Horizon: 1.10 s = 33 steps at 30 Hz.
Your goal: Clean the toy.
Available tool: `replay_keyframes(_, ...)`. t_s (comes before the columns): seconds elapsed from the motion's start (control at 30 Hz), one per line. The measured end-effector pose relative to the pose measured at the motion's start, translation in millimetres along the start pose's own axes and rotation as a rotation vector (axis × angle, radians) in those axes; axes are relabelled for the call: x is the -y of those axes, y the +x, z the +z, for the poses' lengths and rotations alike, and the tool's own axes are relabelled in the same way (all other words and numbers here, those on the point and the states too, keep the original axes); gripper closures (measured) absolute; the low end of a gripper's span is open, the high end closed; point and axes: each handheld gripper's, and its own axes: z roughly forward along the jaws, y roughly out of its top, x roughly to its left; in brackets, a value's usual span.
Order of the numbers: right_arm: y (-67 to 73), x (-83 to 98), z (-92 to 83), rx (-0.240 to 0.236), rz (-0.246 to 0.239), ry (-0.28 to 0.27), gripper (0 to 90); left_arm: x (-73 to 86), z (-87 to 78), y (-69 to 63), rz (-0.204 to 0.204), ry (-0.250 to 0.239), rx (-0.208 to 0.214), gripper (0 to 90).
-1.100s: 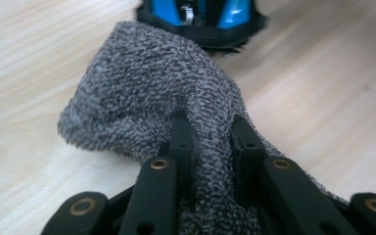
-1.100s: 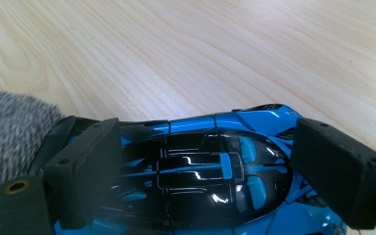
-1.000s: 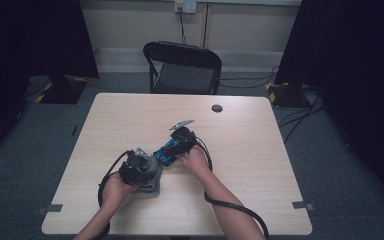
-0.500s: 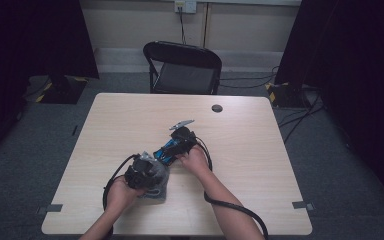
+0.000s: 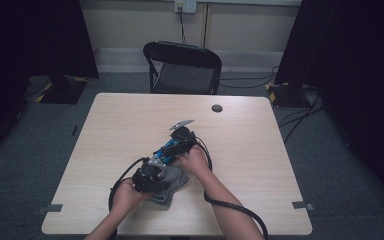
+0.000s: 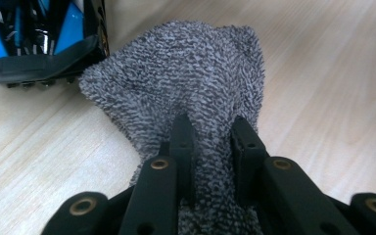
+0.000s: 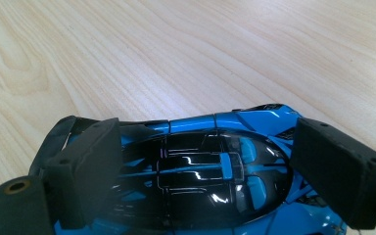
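Note:
A blue and black toy car (image 7: 205, 166) lies on the pale wooden table (image 5: 130, 115). My right gripper (image 7: 210, 147) is shut on it, with its wide-set pads against the car's two sides. In the high view the right gripper (image 5: 180, 142) and the car (image 5: 166, 150) sit near the table's middle. A grey terry cloth (image 6: 191, 73) is bunched between the pads of my left gripper (image 6: 210, 127), which is shut on it. The cloth's far end lies right beside the car's end (image 6: 34, 34). From above, the cloth (image 5: 175, 182) rests under the left gripper (image 5: 150, 176).
A small black round disc (image 5: 217, 108) lies near the table's far edge. A black folding chair (image 5: 182, 65) stands behind the table. Cables trail from both grippers across the front of the table.
My left gripper has slid rightward with the cloth, closer to the car. The right gripper and the car have stayed put.

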Motion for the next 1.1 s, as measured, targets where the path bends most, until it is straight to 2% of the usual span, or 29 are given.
replay_keyframes(0.33,0.2,0.5,-0.2,-0.001,0.003,-0.003,11.6,6.5,-41.0,15.4,-0.052,-0.090,-0.019,75.6)
replay_keyframes(0.5,0.1,0.2,-0.2,-0.003,0.003,0.000,11.6,9.1,-56.8,25.7,-0.084,-0.136,-0.044,75.6)
replay_keyframes(0.6,0.0,0.7,-0.3,-0.002,0.003,-0.004,11.6,11.3,-63.9,34.3,-0.117,-0.159,-0.066,75.6)
replay_keyframes(0.83,-0.1,1.2,-0.3,-0.002,0.002,-0.008,11.6,18.2,-70.4,59.3,-0.189,-0.181,-0.140,75.5)
replay_keyframes(0.9,-0.2,1.4,-0.3,-0.002,-0.001,-0.010,11.6,18.7,-70.0,64.3,-0.199,-0.188,-0.162,75.5)
replay_keyframes(0.97,-0.2,1.5,-0.3,-0.002,0.000,-0.011,11.6,18.6,-68.2,68.3,-0.198,-0.175,-0.180,75.5)
replay_keyframes(1.1,-0.1,1.6,-0.3,-0.003,0.002,-0.012,11.6,19.7,-61.9,77.2,-0.243,-0.182,-0.230,75.4)
